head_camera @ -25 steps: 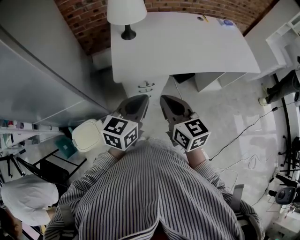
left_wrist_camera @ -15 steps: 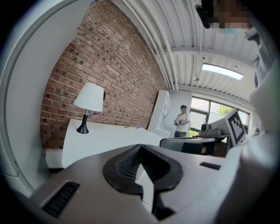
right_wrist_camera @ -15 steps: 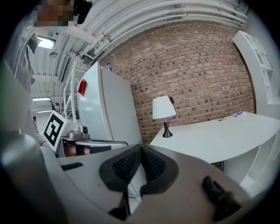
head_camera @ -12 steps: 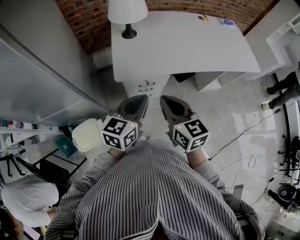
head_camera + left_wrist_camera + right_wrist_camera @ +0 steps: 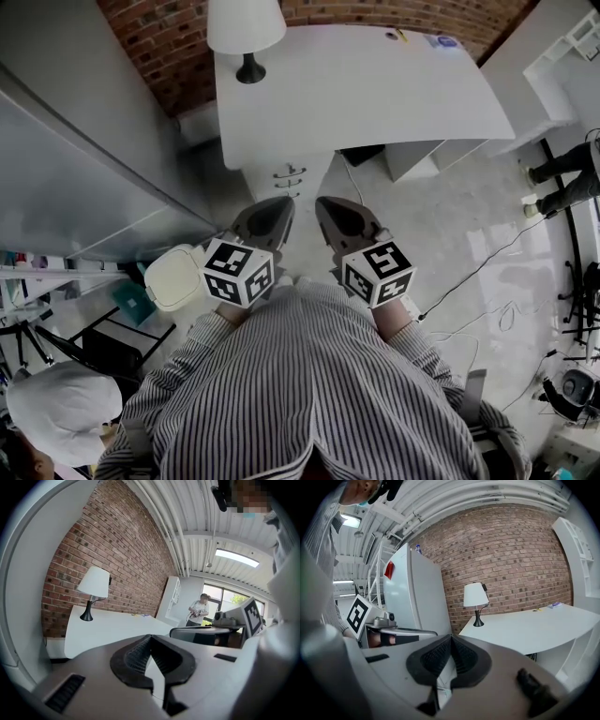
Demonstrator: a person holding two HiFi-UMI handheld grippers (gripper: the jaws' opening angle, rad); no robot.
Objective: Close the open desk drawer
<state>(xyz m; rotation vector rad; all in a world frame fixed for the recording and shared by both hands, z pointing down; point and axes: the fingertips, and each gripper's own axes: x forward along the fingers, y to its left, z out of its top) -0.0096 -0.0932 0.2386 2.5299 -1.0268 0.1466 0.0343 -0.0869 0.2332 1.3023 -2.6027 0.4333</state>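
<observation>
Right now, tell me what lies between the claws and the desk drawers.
Head view: only bare floor separates the left claw and right claw from the drawer unit.

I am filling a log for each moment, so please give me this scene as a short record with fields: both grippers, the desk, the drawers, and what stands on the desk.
left gripper: jaws together, nothing between them, held before the person's chest
right gripper: the same, beside the left one
desk: white, against the brick wall, untouched
lamp: upright on the desk's far left corner
drawer unit: under the desk's near edge, handles visible; cannot tell which drawer is open
task state: neither gripper at the drawers yet
</observation>
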